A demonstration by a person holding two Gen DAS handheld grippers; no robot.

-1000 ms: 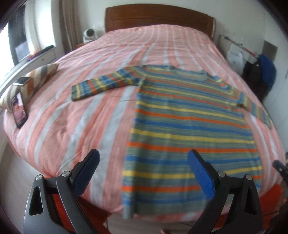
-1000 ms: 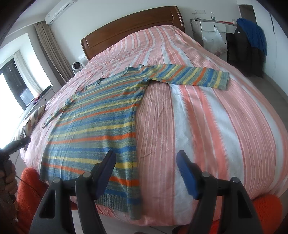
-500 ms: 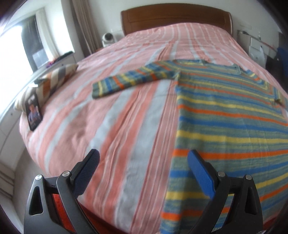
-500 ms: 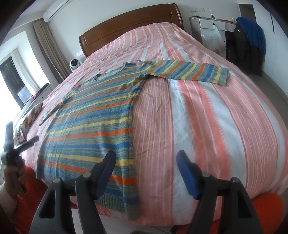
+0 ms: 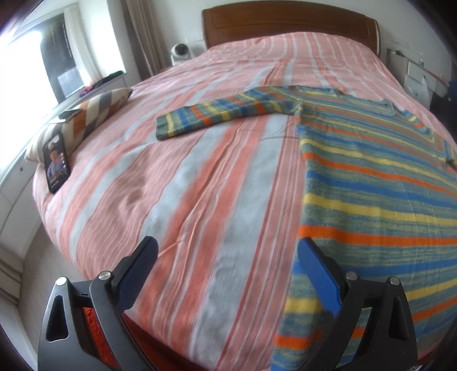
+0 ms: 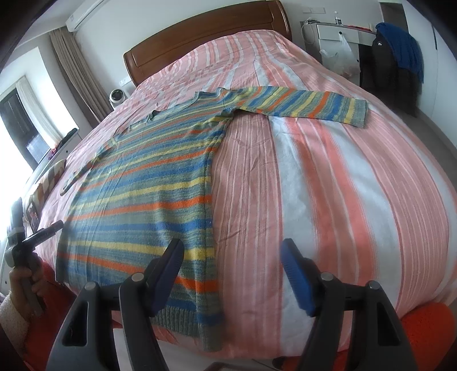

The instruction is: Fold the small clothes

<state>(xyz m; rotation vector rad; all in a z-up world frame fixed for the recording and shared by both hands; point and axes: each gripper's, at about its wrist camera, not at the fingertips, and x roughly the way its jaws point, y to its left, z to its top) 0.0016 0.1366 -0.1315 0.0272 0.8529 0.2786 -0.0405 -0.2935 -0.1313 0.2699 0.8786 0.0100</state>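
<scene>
1. Since the earlier frame your left gripper has swung left and dropped: the sweater now fills only the right side of its view, and bare striped bedspread sits between the fingers. Your right gripper has barely shifted.
2. Left fingers: released, spread wide, nothing between them. The right-hand finger sits over the sweater's left side edge near the hem; contact with the knit can't be judged.
3. Right fingers: released, spread wide, nothing gripped. The left one hangs over the sweater's lower right corner, the other over bedspread.
4. Sweater: flat on the bed, face down or up I can't tell, neck toward the headboard, both sleeves stretched out sideways, hem at the near edge of the bed.
5. A phone leans against a striped pillow at the bed's left edge, well apart from the sweater.
6. In the right wrist view your left hand holds its gripper handle at the far left.
</scene>
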